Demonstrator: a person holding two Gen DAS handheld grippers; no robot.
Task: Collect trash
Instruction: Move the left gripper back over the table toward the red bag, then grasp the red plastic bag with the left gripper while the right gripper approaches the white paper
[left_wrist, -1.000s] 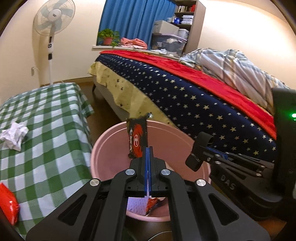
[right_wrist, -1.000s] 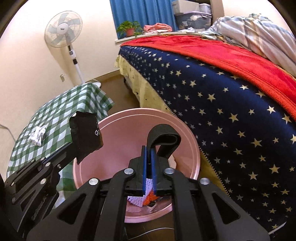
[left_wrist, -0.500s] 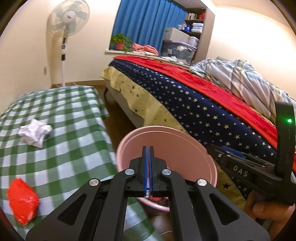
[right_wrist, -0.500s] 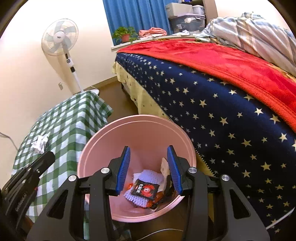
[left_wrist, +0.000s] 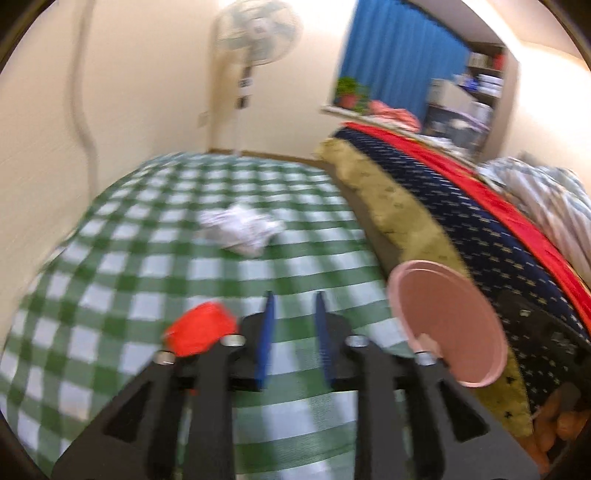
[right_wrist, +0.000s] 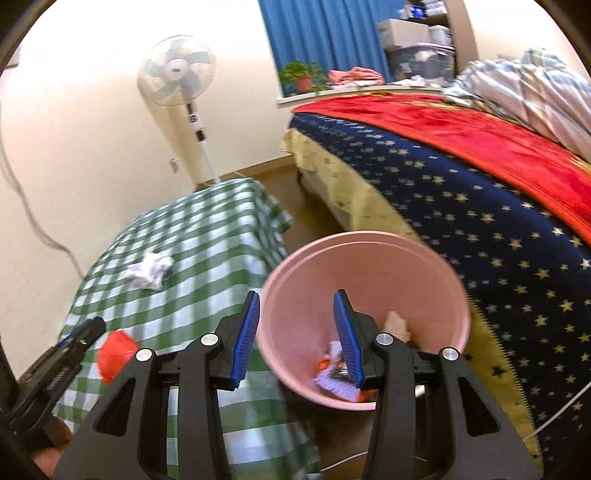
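A pink bin (right_wrist: 364, 280) stands on the floor between the table and the bed, with several wrappers (right_wrist: 334, 373) at its bottom; it also shows in the left wrist view (left_wrist: 448, 323). A red wrapper (left_wrist: 199, 332) and a crumpled white paper (left_wrist: 240, 229) lie on the green checked table (left_wrist: 155, 258). My left gripper (left_wrist: 293, 332) is open and empty above the table, just right of the red wrapper. My right gripper (right_wrist: 297, 334) is open and empty above the bin's left rim. The right wrist view also shows the red wrapper (right_wrist: 116, 354) and the paper (right_wrist: 149, 269).
A bed with a star-patterned blue cover (right_wrist: 480, 229) and red blanket (right_wrist: 461, 129) runs along the right of the bin. A standing fan (right_wrist: 177, 77) is behind the table. A white cable (right_wrist: 554, 417) lies on the floor by the bed.
My left gripper dropped its black and red wrapper into the bin, swung left over the table and opened. My right gripper opened, released its black item and shifted left.
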